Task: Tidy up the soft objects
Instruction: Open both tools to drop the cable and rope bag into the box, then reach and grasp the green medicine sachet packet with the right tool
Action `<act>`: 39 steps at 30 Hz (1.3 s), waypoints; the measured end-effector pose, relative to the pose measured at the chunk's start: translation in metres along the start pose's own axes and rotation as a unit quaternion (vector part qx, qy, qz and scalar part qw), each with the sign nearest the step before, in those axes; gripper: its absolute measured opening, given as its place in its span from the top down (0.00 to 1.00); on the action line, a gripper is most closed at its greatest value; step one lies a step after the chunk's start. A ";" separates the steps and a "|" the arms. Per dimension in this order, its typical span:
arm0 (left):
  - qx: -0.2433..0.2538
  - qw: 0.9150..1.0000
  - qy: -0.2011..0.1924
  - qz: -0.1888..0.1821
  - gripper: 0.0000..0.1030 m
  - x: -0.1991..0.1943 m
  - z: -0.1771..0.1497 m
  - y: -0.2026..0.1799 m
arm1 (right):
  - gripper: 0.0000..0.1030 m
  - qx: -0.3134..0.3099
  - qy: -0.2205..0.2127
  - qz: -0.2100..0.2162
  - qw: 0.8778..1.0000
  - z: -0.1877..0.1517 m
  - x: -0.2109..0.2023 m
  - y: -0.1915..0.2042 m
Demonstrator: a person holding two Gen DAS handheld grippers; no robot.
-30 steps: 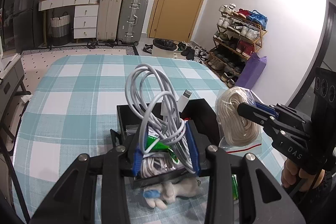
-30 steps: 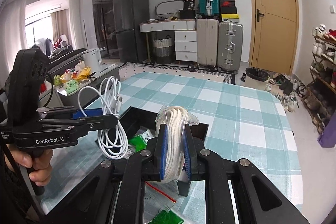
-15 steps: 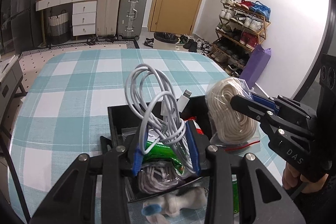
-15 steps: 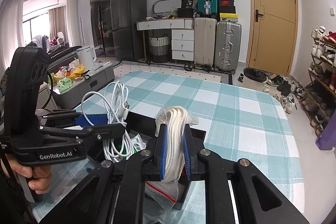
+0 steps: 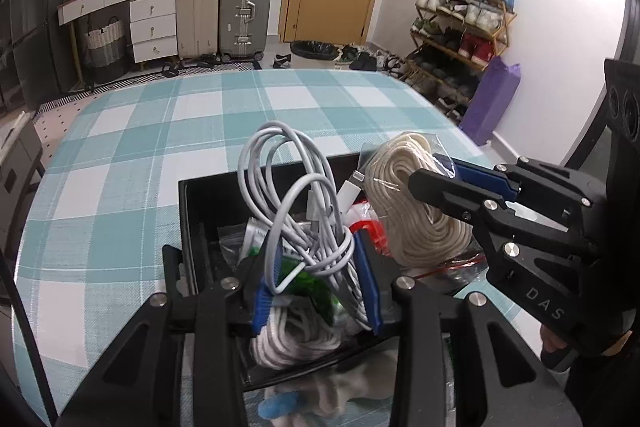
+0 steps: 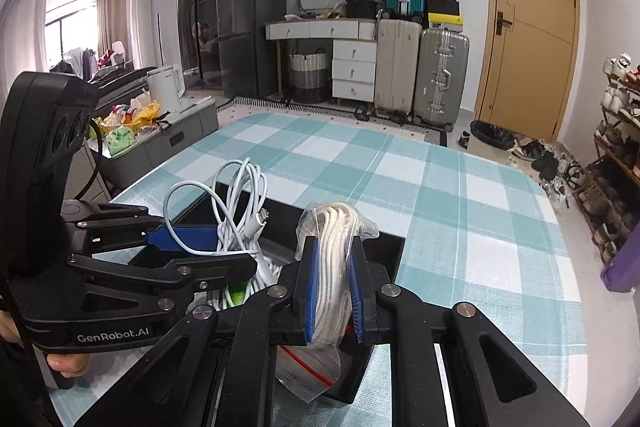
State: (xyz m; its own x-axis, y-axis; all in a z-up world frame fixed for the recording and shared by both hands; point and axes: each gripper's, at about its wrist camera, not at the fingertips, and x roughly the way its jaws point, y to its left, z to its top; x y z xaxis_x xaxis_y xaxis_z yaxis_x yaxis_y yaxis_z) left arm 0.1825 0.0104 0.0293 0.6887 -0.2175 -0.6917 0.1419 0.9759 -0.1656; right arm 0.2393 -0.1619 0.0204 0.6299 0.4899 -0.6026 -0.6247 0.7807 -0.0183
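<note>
Left gripper is clamped on a loosely coiled white charging cable above the black box. Right gripper grips a cream rope coil in a clear zip bag, over the box's right side. Box contents are partly hidden, apparently more cords.

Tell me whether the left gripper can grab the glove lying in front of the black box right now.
Probably not: the left gripper is shut on the white cable, and the glove lies under its fingers.

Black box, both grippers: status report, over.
Left gripper shut on white charging cable. Right gripper shut on bagged rope coil. Both over the black box, already crowded with packets and cord.
</note>
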 end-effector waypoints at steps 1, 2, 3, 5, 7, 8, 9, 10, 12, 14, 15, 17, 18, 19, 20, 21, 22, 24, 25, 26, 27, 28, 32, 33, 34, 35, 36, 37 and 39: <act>0.001 1.000 0.002 0.002 0.66 0.001 -0.001 0.000 | 0.87 -0.002 0.003 0.001 1.000 0.000 0.002 0.001; 0.000 1.000 0.004 0.003 0.66 0.001 -0.002 0.001 | 0.87 -0.003 0.006 0.001 1.000 -0.001 0.004 0.002; -0.001 1.000 0.005 0.003 0.66 0.001 -0.002 0.002 | 0.87 -0.006 0.009 0.001 1.000 -0.003 0.006 0.003; 0.000 1.000 0.007 0.005 0.65 0.002 -0.003 0.003 | 0.87 -0.009 0.016 0.003 1.000 -0.004 0.010 0.005; 0.009 1.000 0.007 0.009 0.65 0.002 -0.005 0.001 | 0.87 -0.014 0.022 -0.003 1.000 -0.006 0.015 0.006; 0.011 1.000 0.007 0.010 0.65 0.002 -0.006 0.001 | 0.87 -0.018 0.024 -0.006 1.000 -0.007 0.016 0.006; 0.013 1.000 0.007 0.010 0.65 0.001 -0.006 0.001 | 0.87 -0.019 0.027 -0.005 0.999 -0.008 0.017 0.006; 0.013 1.000 0.007 0.009 0.65 0.001 -0.006 0.002 | 0.87 -0.020 0.029 -0.006 0.999 -0.009 0.018 0.006; 0.012 1.000 0.008 0.009 0.65 0.001 -0.007 0.002 | 0.87 -0.023 0.030 -0.010 0.999 -0.010 0.019 0.006; 0.013 1.000 0.008 0.009 0.62 -0.001 -0.007 0.001 | 0.86 -0.023 0.028 -0.014 0.999 -0.011 0.018 0.006; 0.013 1.000 0.006 0.007 0.57 -0.002 -0.007 0.001 | 0.85 -0.022 0.026 -0.012 0.999 -0.011 0.017 0.005; 0.015 1.000 0.003 0.006 0.46 -0.006 -0.007 0.001 | 0.78 -0.016 0.016 -0.002 1.000 -0.010 0.011 0.003; 0.016 1.000 -0.002 0.006 0.42 -0.010 -0.006 0.001 | 0.75 -0.010 0.010 0.005 1.000 -0.009 0.006 0.002; 0.018 1.000 -0.007 0.006 0.42 -0.014 -0.005 0.001 | 0.70 -0.008 0.006 0.007 1.000 -0.008 0.002 0.000; 0.020 1.000 -0.010 0.007 0.40 -0.019 -0.005 0.001 | 0.68 -0.011 0.003 0.004 1.000 -0.008 -0.002 0.000; 0.021 1.000 -0.013 0.010 0.34 -0.021 -0.005 0.001 | 0.66 -0.015 -0.001 0.000 1.000 -0.008 -0.007 0.000; 0.021 1.000 -0.018 0.014 0.25 -0.025 -0.005 0.002 | 0.61 -0.015 -0.004 -0.001 1.000 -0.008 -0.011 -0.001; 0.019 0.999 -0.030 0.020 0.08 -0.033 -0.006 0.003 | 0.46 -0.012 -0.009 -0.003 1.000 -0.008 -0.020 -0.002; 0.017 0.999 -0.036 0.021 0.01 -0.038 -0.008 0.004 | 0.37 -0.011 -0.013 -0.005 1.000 -0.010 -0.025 -0.003; 0.014 0.999 -0.041 0.022 0.00 -0.042 -0.010 0.005 | 0.28 -0.009 -0.017 -0.009 1.000 -0.012 -0.031 -0.005; 0.012 0.999 -0.043 0.023 0.00 -0.044 -0.011 0.006 | 0.23 -0.006 -0.020 -0.014 1.000 -0.014 -0.037 -0.006; 0.009 0.999 -0.044 0.025 0.00 -0.047 -0.012 0.007 | 0.14 -0.003 -0.020 -0.018 1.000 -0.016 -0.041 -0.007; 0.004 0.998 -0.047 0.038 0.00 -0.055 -0.021 0.008 | 0.01 0.008 -0.004 -0.016 1.000 -0.029 -0.055 -0.010; 0.002 0.998 -0.048 0.041 0.00 -0.057 -0.024 0.008 | 0.01 0.008 -0.001 -0.020 1.000 -0.032 -0.057 -0.009; 0.001 0.998 -0.050 0.041 0.00 -0.058 -0.026 0.009 | 0.01 0.006 0.005 -0.025 1.000 -0.036 -0.059 -0.008; -0.001 0.998 -0.051 0.042 0.00 -0.060 -0.029 0.009 | 0.01 0.005 0.011 -0.027 1.000 -0.040 -0.061 -0.008; -0.002 0.998 -0.051 0.044 0.00 -0.061 -0.033 0.009 | 0.01 0.005 0.013 -0.027 1.000 -0.043 -0.062 -0.007; -0.003 0.998 -0.052 0.045 0.00 -0.062 -0.036 0.009 | 0.01 0.005 0.015 -0.027 0.999 -0.048 -0.064 -0.006; -0.007 0.998 -0.052 0.047 0.00 -0.063 -0.043 0.009 | 0.01 0.007 0.022 -0.027 0.999 -0.056 -0.066 -0.005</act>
State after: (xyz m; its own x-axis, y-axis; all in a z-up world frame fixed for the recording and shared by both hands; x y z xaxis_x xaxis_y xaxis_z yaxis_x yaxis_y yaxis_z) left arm 0.1098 0.0322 0.0416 0.7686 -0.1224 -0.6279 0.0645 0.9913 -0.1144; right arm 0.1754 -0.2195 0.0158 0.6413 0.4300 -0.6355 -0.5843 0.8105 -0.0411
